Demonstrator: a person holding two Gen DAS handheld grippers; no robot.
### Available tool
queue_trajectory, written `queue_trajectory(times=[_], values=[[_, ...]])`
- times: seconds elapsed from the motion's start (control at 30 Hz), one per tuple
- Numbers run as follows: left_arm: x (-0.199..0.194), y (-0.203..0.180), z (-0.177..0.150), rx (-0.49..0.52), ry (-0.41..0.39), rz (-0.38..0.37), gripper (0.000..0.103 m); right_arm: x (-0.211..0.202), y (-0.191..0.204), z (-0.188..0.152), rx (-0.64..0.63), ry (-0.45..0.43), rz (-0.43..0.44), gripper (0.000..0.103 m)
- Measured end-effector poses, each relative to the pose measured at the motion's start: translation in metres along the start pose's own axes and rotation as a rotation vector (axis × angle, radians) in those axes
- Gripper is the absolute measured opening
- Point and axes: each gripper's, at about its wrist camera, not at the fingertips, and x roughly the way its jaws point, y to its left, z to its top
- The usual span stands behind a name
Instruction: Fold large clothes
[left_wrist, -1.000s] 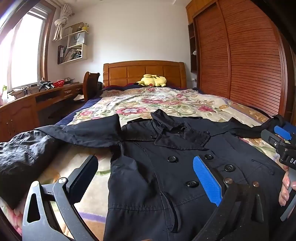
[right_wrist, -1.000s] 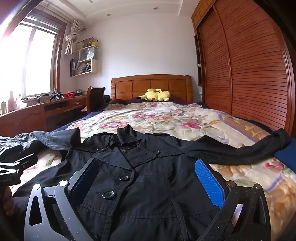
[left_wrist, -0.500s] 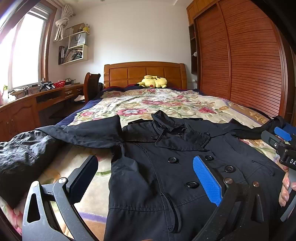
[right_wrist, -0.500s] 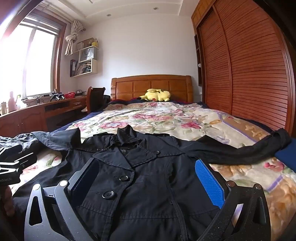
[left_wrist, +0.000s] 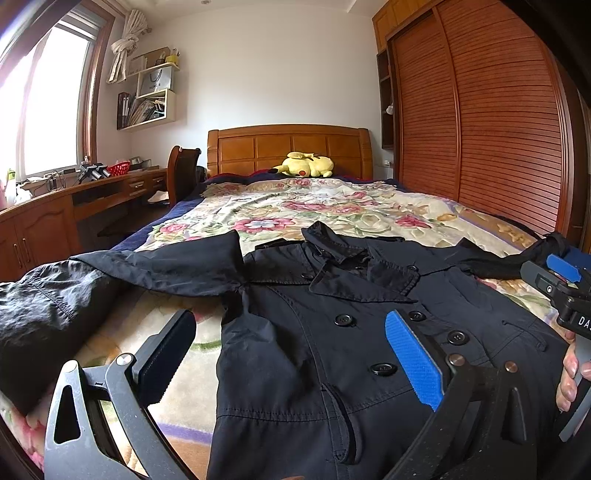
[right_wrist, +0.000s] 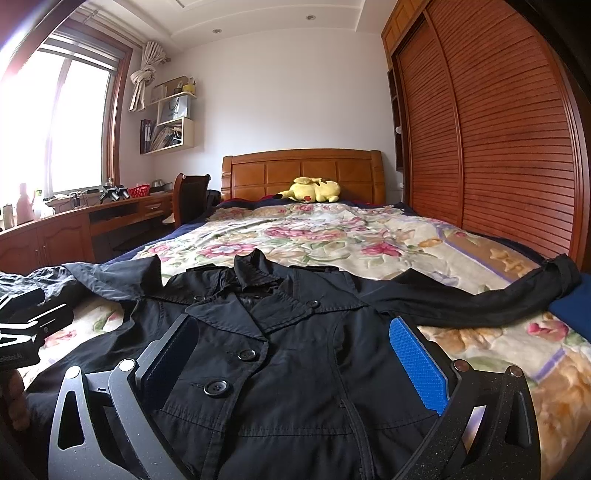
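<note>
Here the left gripper (left_wrist: 291, 354) hangs with its jaws spread wide and nothing between them, one finger over the floral bedspread (left_wrist: 325, 210) and the blue-padded one over the buttoned front of the black coat (left_wrist: 332, 325). The right gripper (right_wrist: 299, 365) is likewise parted wide and empty, both fingers poised above the coat's chest just below the lapels. The coat lies face up across the near end of the bed, collar pointing toward the wooden headboard (right_wrist: 303, 173), front buttoned. One sleeve stretches out to the left, its end bunched near the bed's edge; the other sleeve (right_wrist: 480, 299) runs out to the right across the bedspread. A yellow plush toy (right_wrist: 314, 190) rests by the headboard. A wooden desk (left_wrist: 55, 206) stands under the window on the left, and a slatted wardrobe (right_wrist: 498, 129) lines the right wall.
</note>
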Motion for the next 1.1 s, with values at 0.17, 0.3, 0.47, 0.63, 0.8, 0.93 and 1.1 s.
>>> queue_trajectory(times=[0.17, 0.3, 0.47, 0.63, 0.8, 0.93, 1.1], values=[[-0.0003, 0.0000, 0.0000, -0.001, 0.000, 0.001, 0.103, 0.0006, -0.0004, 0.0002, 0.005, -0.001, 0.000, 0.103], [-0.0001, -0.0002, -0.0002, -0.002, -0.001, 0.000, 0.103, 0.0002, -0.0007, 0.0003, 0.006, -0.001, -0.001, 0.103], [-0.0005, 0.0000, -0.0003, -0.001, -0.001, 0.000, 0.103, -0.0005, -0.0008, 0.0000, 0.005, -0.004, -0.001, 0.103], [-0.0006, 0.0003, -0.0005, -0.002, -0.003, -0.001, 0.103, -0.0006, -0.0008, -0.0007, 0.005, -0.004, 0.000, 0.103], [-0.0004, 0.0002, -0.0004, -0.003, -0.004, 0.000, 0.103, -0.0002, -0.0010, -0.0007, 0.004, -0.002, 0.000, 0.103], [-0.0007, 0.0002, -0.0005, -0.002, -0.004, 0.000, 0.103, -0.0003, -0.0020, -0.0002, 0.007, -0.007, -0.003, 0.103], [-0.0018, -0.0012, 0.0036, -0.004, -0.006, 0.004, 0.103, -0.0012, -0.0017, -0.0007, 0.006, -0.011, -0.001, 0.103]])
